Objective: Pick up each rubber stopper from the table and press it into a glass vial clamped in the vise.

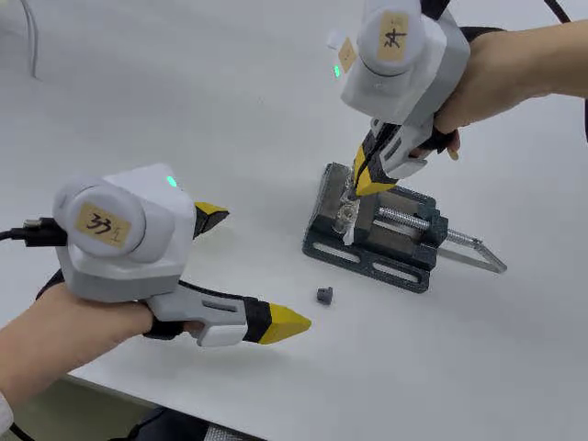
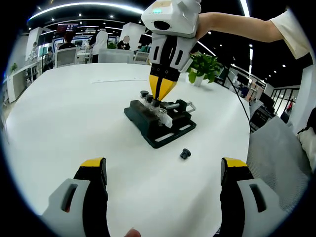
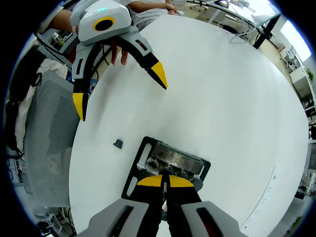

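**Left gripper** [image 1: 248, 271]: jaws spread wide, nothing between them, held over white table [image 1: 165, 83].
**Loose rubber stopper** [image 1: 325, 295]: lay on table just ahead of left gripper's tips, between them and vise [image 1: 367, 255].
**Right gripper** [image 1: 366, 187]: jaws drawn together, tips pointed down onto row of glass vials [image 1: 345, 219] clamped in vise. Whether anything was pinched between tips could not be told.
**Seated stoppers** [image 2: 144, 93]: dark caps on vials just beside right gripper's tips.
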